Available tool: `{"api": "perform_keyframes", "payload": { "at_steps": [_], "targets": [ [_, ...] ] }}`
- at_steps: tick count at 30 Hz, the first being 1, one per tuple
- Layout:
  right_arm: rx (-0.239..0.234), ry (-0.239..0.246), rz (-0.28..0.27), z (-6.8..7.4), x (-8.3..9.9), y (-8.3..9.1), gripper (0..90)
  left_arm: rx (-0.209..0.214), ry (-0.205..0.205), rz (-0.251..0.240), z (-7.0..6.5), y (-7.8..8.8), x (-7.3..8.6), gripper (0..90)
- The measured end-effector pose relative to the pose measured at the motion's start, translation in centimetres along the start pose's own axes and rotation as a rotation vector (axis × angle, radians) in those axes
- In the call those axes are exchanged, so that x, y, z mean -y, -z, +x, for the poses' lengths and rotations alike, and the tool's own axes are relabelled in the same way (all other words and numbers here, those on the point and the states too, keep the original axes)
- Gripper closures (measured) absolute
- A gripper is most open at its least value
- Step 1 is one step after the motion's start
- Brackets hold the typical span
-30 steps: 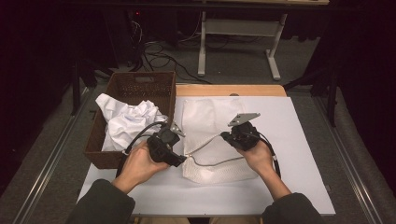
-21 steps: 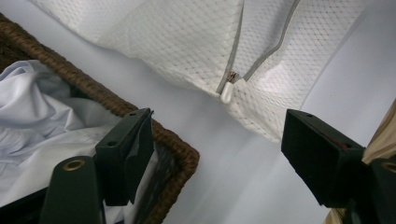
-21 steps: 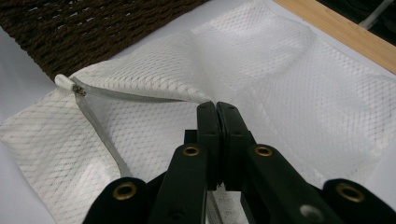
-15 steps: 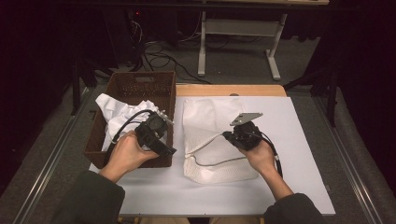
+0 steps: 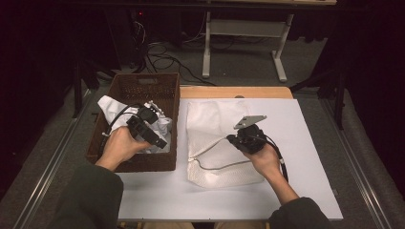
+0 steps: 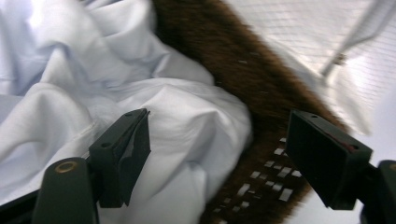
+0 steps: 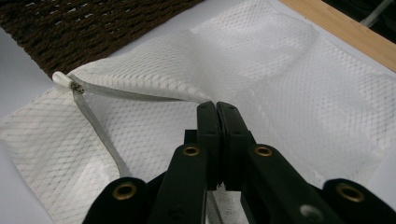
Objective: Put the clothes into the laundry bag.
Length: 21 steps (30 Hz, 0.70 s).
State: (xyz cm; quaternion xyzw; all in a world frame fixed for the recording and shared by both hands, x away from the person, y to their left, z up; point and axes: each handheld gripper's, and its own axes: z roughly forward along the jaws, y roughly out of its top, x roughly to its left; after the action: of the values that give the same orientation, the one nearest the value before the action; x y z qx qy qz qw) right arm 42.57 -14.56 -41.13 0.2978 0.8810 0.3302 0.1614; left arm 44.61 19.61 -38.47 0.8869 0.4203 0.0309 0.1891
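Nearest, the right tongs (image 5: 237,139) sit clamped on the upper lip of the white mesh laundry bag (image 5: 215,143), which lies flat on the desk (image 5: 305,143); its zipper (image 7: 95,123) is parted, so the mouth is held up and open. Farther off, toward ten o'clock, the left tongs (image 5: 154,110) hang over the wicker basket (image 5: 143,88), jaws just opened wide with nothing between them, above the crumpled white garment (image 6: 154,116). The step in hand looks like fetching clothing for bagging. Next, the left tongs should drop, pinch a fold, and carry it toward three o'clock into the bag's mouth.
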Motion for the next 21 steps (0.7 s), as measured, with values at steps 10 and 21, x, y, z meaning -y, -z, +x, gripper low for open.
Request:
{"api": "perform_keyframes", "payload": {
  "at_steps": [10, 21],
  "targets": [
    [0.002, 0.001, 0.002, 0.0, 0.0, 0.0, 89.7, -0.157, 0.058, -0.011, 2.6, -0.8, 0.0, 10.8],
    [0.001, 0.001, 0.007, 0.1, 0.1, -0.2, 89.6, -0.146, 0.16, 0.036, 6.1, -3.8, 0.5, 0.1]
  ]
}}
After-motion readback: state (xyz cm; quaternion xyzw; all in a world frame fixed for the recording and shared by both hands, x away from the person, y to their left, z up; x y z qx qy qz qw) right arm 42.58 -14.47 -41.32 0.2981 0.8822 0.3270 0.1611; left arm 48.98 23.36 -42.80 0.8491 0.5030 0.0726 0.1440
